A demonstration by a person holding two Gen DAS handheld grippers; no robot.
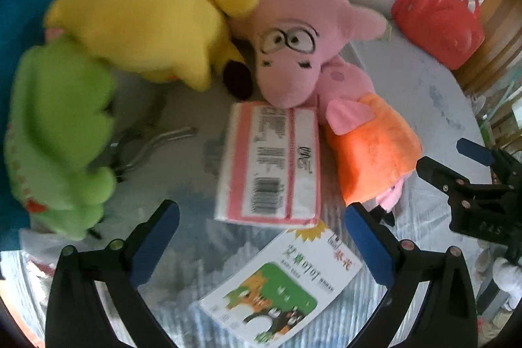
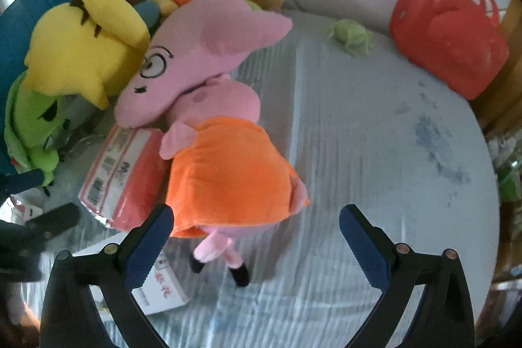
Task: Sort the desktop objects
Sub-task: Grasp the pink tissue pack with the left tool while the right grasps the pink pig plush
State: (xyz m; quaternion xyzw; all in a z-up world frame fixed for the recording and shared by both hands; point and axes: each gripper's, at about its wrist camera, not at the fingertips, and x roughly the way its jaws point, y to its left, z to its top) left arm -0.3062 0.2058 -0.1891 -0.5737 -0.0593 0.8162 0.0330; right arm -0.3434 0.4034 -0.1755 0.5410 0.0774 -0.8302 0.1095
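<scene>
We hold the left gripper point(image 1: 261, 237) with its jaws spread wide and nothing between them, hovering over a white box with a green panel point(image 1: 280, 286) that lies flat on the table point(image 2: 375, 152). Just beyond it lies a pink-bordered tissue pack point(image 1: 270, 165), barcode up, its far edge tucked under the snout of the pink pig plush point(image 2: 202, 61). The pig (orange dress, drawn-on glasses) lies on its side, its feet pointing toward our right gripper point(image 2: 256, 237), whose jaws also stand apart, empty, the left finger near the dress hem. A yellow plush point(image 1: 140, 5) crowds against the pig's head, with a green plush point(image 1: 62, 132) on its left and metal tongs point(image 1: 153, 142) partly under that one. A red basket point(image 2: 447, 35) stands well apart at the table's far right edge, a small green toy point(image 2: 350, 36) near it.
</scene>
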